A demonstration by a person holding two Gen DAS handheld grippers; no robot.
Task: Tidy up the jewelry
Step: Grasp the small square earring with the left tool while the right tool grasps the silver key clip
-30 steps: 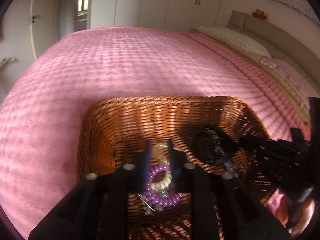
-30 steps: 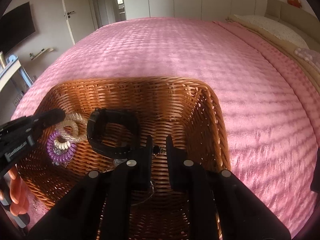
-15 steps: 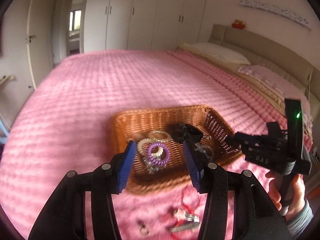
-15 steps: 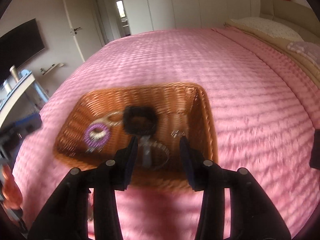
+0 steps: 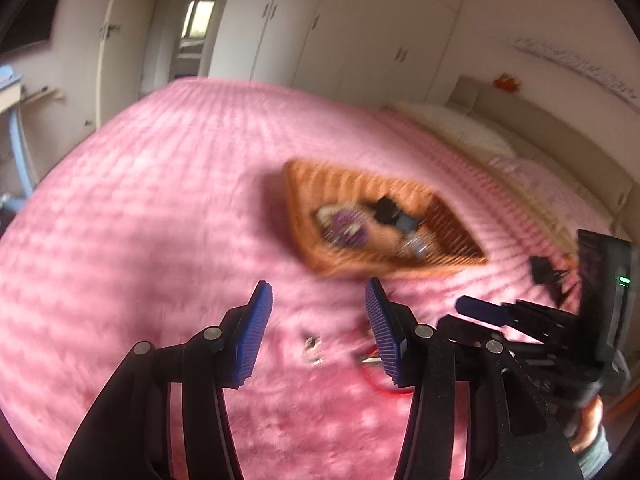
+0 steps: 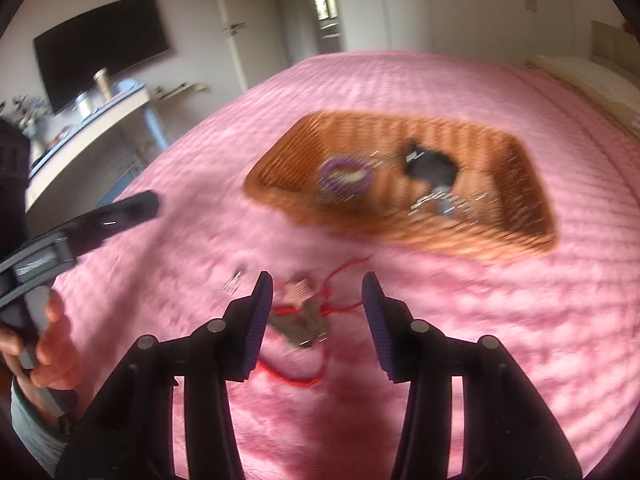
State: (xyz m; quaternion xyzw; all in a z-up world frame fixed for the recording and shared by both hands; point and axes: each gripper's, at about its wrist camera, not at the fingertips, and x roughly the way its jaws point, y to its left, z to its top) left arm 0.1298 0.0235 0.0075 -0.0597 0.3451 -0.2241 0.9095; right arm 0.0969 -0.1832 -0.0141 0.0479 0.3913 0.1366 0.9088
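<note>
a bedroom with white wardrobes, and a wide bed under a pink quilted bedspread (image 6: 460, 320) that carries everything. the wicker basket (image 6: 516, 224) sits mid-bed and holds a purple coil hair tie (image 6: 344, 178), a black band (image 6: 434, 166) and some small shiny pieces too blurred to name. on the spread near the basket lie a red cord piece (image 6: 308, 316) and a tiny metal item (image 5: 312, 350). the left hand-held gripper (image 5: 318, 330) has its jaws apart and empty; the right hand-held gripper (image 6: 316, 318), its jaws just easing inward, stands apart and empty above the red cord. risks, as i judge them: the soft, ridged spread could get pinched along with the thin cord, the cord could snag or trail loose, and the tiny metal item could sink into the pile and be missed.
</note>
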